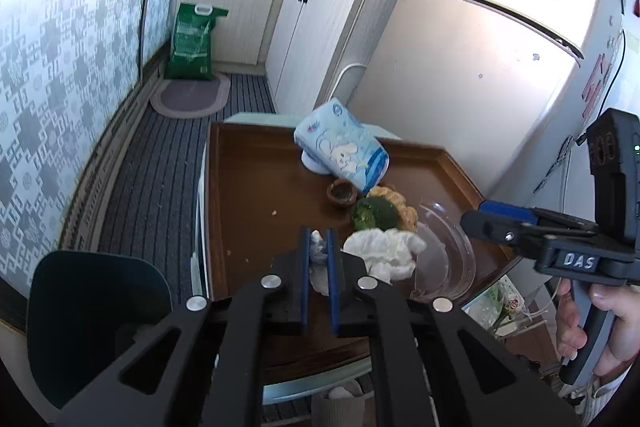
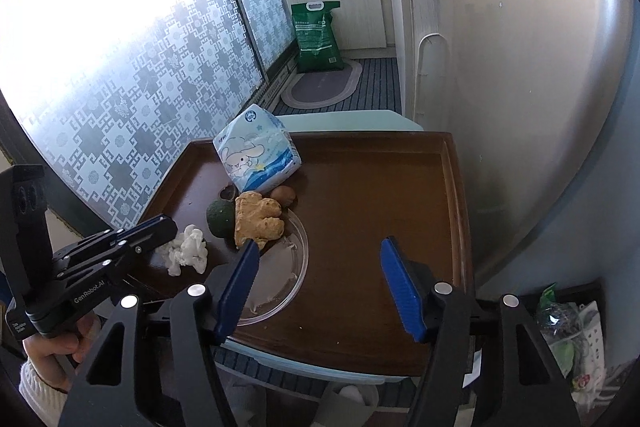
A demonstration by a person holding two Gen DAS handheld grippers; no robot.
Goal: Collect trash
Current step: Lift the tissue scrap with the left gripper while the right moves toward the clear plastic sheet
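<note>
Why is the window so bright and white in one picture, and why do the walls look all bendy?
Right wrist view: daylight washes out the patterned window to plain white at its upper left; the brown tray stays clear and sharp. Left wrist view: the same window shows more of its pattern. Both views: the fisheye lens curves straight edges like the fridge, and leaves dark corners.

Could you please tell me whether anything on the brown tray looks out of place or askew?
Yes. The blue tissue pack stands tilted, apparently propped on something. A crumpled white tissue lies loose, pinched by the left gripper. A few crumbs dot the tray.
</note>
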